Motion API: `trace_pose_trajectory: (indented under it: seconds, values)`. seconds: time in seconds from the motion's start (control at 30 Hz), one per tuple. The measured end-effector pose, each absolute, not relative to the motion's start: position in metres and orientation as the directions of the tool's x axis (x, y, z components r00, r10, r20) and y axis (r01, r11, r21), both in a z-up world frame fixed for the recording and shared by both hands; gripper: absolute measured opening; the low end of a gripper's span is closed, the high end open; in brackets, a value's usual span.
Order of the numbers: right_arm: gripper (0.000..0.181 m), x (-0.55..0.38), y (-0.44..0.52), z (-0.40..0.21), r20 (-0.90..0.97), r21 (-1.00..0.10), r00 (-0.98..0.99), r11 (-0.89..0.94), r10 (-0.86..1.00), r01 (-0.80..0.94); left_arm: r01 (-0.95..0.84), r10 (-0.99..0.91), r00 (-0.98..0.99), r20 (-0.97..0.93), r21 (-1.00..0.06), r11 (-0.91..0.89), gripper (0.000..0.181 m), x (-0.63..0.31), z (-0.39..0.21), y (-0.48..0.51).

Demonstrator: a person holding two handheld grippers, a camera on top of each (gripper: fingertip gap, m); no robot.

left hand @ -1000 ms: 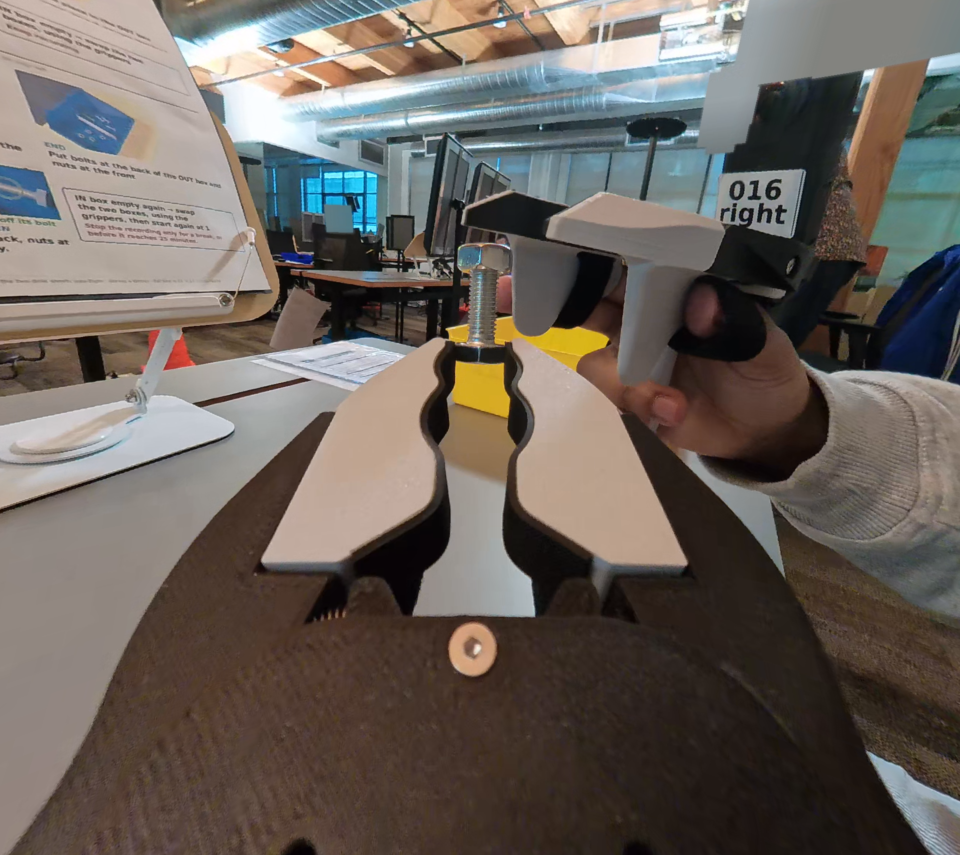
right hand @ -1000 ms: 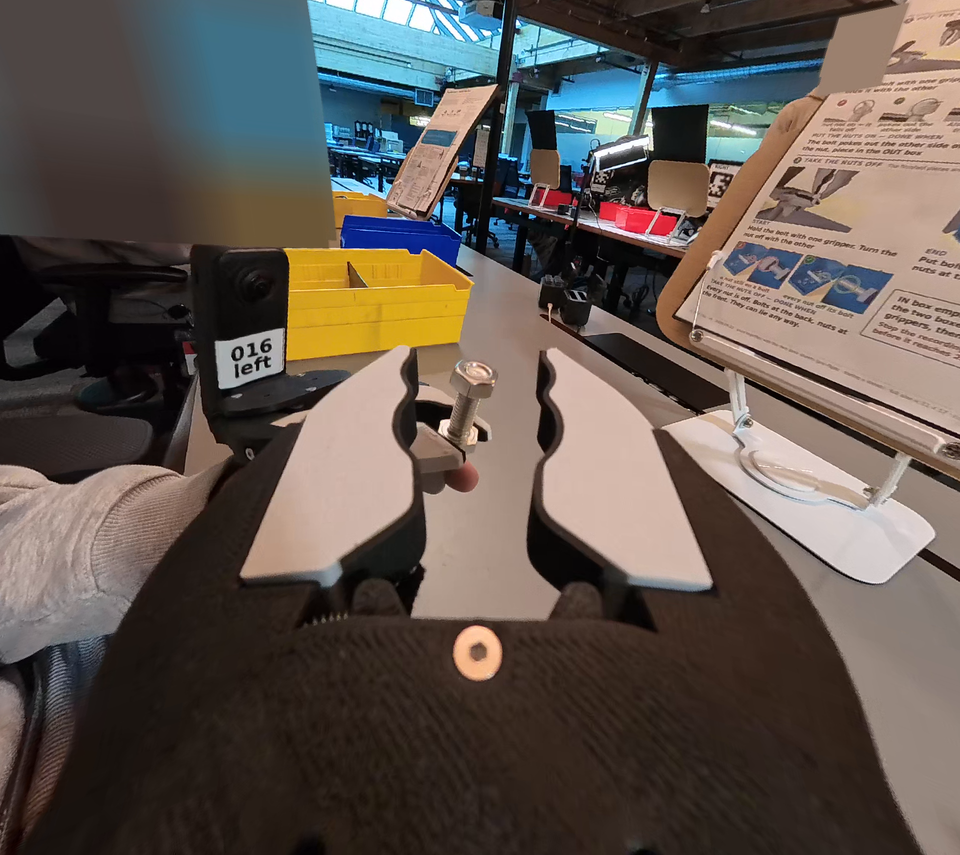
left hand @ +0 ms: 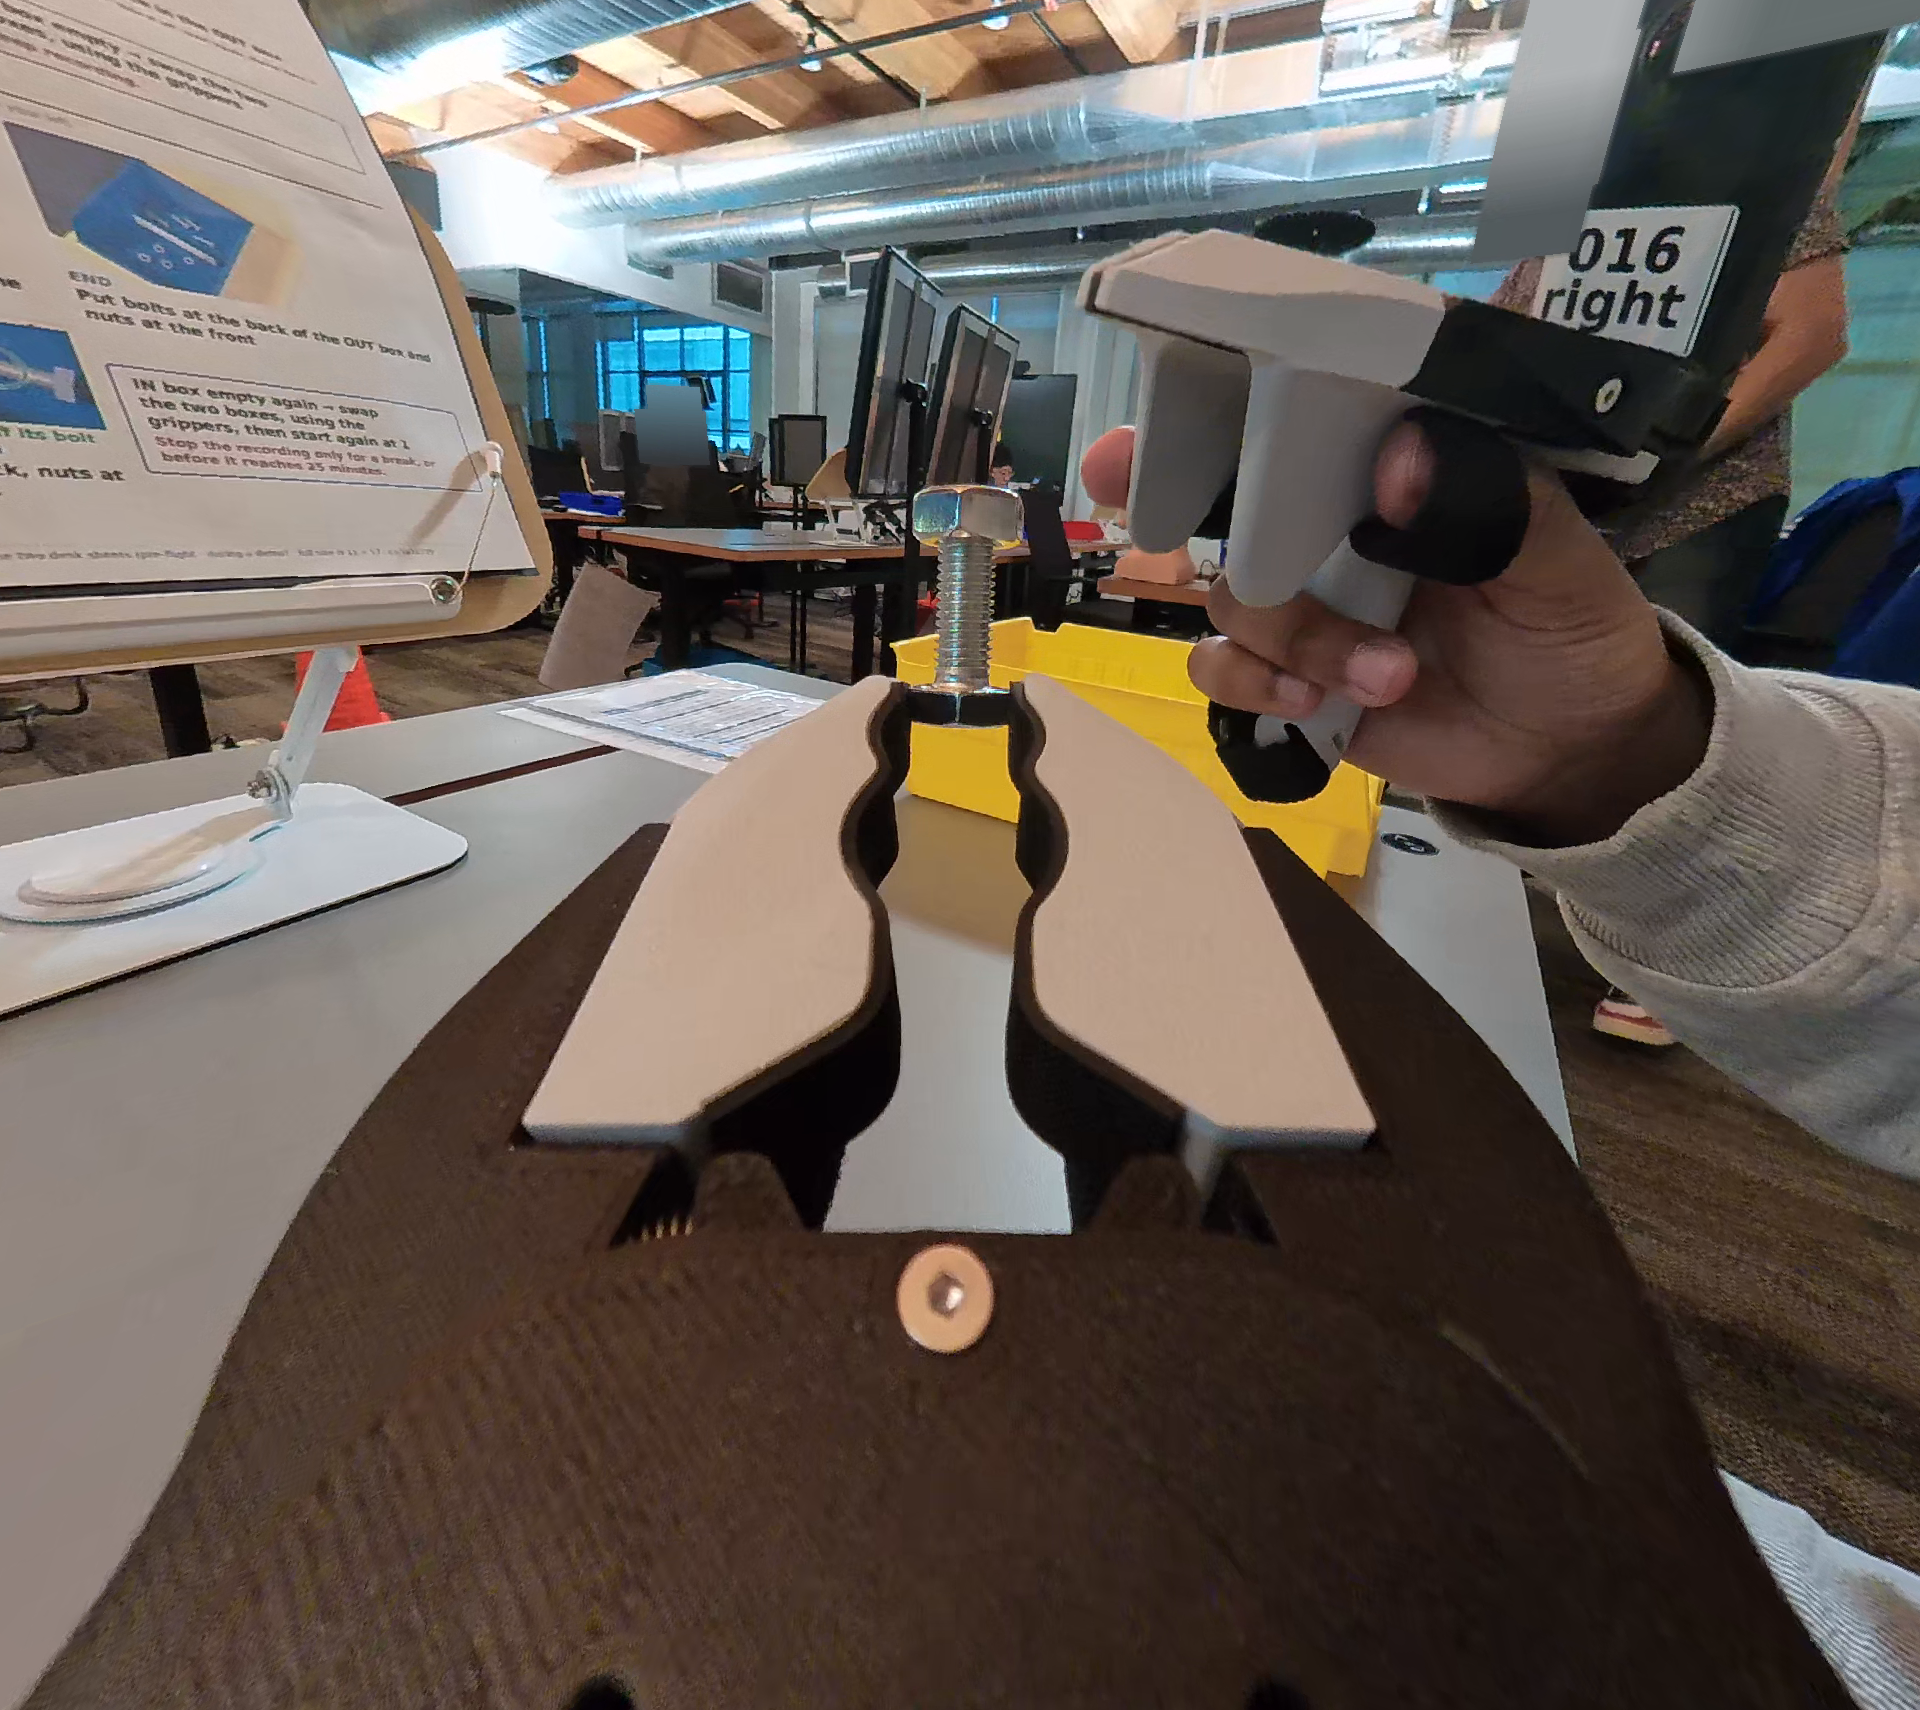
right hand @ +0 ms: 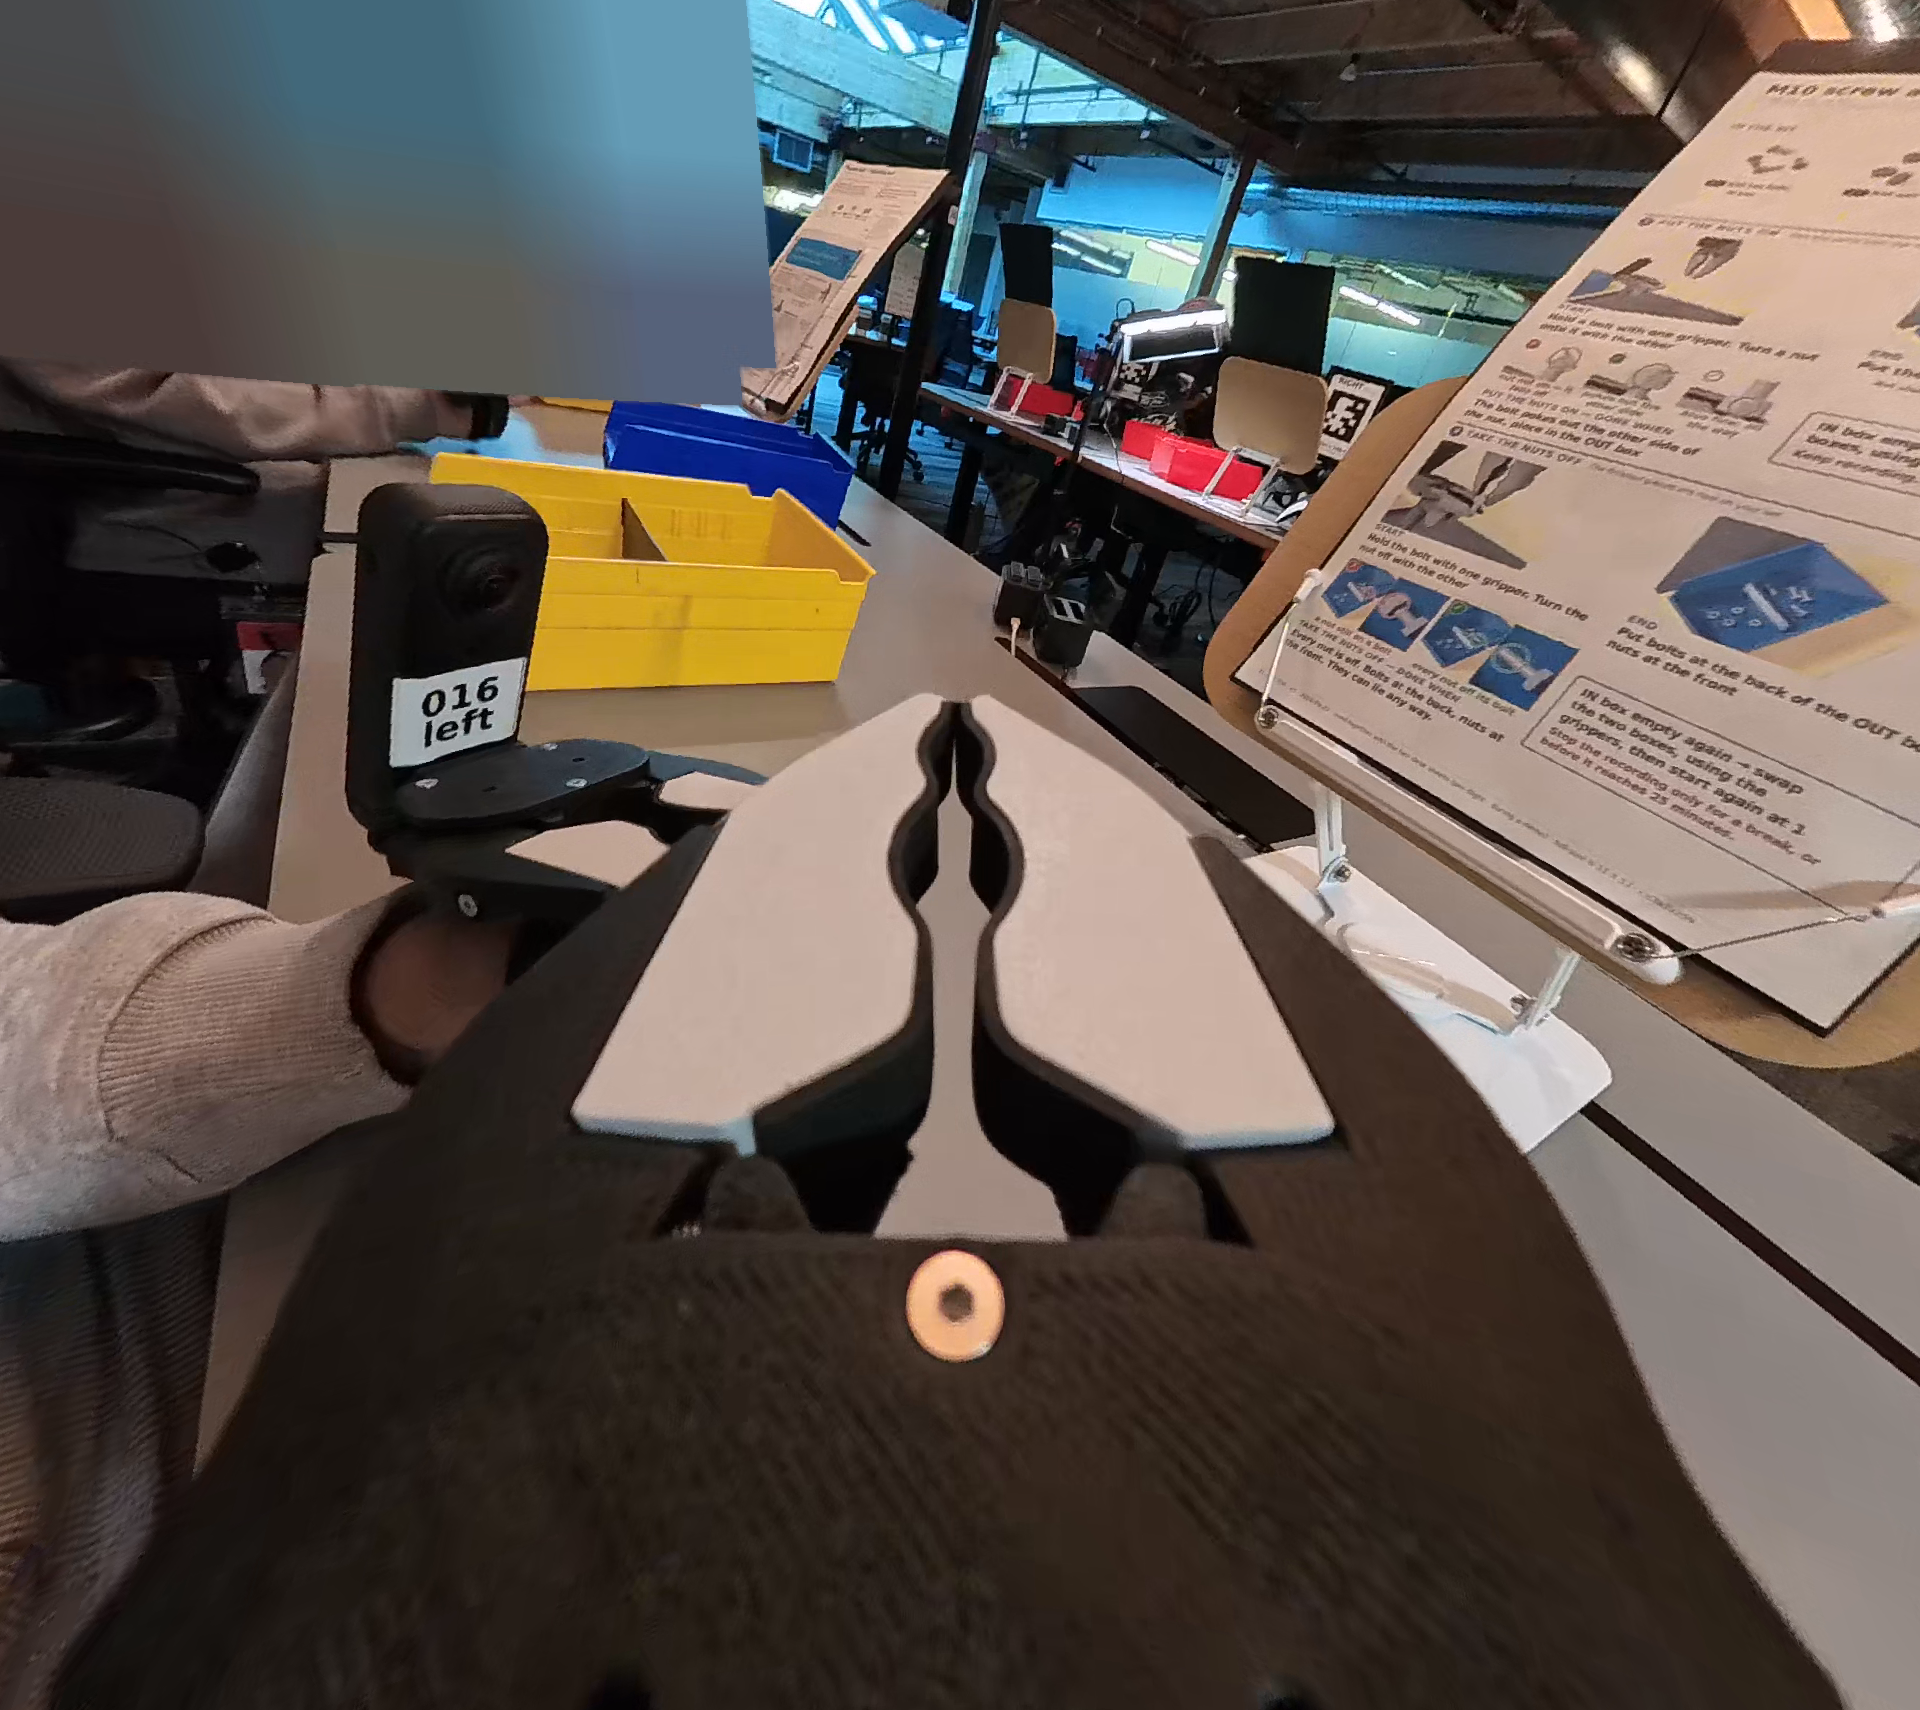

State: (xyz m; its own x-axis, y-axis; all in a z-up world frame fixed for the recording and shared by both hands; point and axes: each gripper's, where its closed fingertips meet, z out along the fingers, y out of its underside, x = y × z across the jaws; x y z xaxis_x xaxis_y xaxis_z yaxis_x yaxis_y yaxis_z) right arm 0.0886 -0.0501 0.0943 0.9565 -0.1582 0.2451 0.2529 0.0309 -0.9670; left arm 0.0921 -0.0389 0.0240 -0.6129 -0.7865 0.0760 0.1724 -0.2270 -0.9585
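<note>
In the left wrist view my left gripper (left hand: 961,696) is shut on a dark nut (left hand: 961,708) at the lower end of a silver bolt (left hand: 964,590). The bolt stands upright with its hex head on top. My right gripper (left hand: 1210,564), held by a hand (left hand: 1455,704), hovers to the right of the bolt head and apart from it. In the right wrist view the right gripper (right hand: 954,710) is shut with its tips touching and nothing between them. The left gripper's camera block (right hand: 447,621) shows at the left. The bolt is hidden in this view.
A yellow divided bin (right hand: 665,611) and a blue bin (right hand: 727,445) stand on the grey table (left hand: 156,1141). The yellow bin (left hand: 1122,684) is just behind the bolt. An instruction sheet on a white stand (left hand: 208,839) is at the left, also (right hand: 1558,621). Papers (left hand: 665,710) lie farther back.
The right gripper was open around the bolt head; it has pulled away to the right and shut empty. The left gripper still holds the nut with the bolt upright.
</note>
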Motion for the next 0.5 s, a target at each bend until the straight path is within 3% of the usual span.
trace_pose_trajectory:
  seconds: [0.03, 0.17, 0.5]
  values:
    - [0.000, 0.087, -0.050, 0.091, 0.261, -0.964, 0.955, 0.008, -0.141, 0.265, 0.172, -0.785, -0.615, 0.074, -0.959, -0.225, 0.020, 0.092, 0.024, -0.039]
    - [0.000, 0.091, -0.055, 0.088, 0.332, -0.942, 0.937, -0.096, -0.106, 0.323, 0.139, -0.728, -0.680, 0.092, -0.958, -0.251, 0.019, 0.086, 0.024, -0.049]
    - [0.000, 0.080, -0.084, 0.082, 0.290, -0.906, 0.951, -0.288, 0.110, 0.309, 0.117, -0.666, -0.744, 0.055, -0.971, -0.211, 0.019, 0.078, 0.020, -0.067]
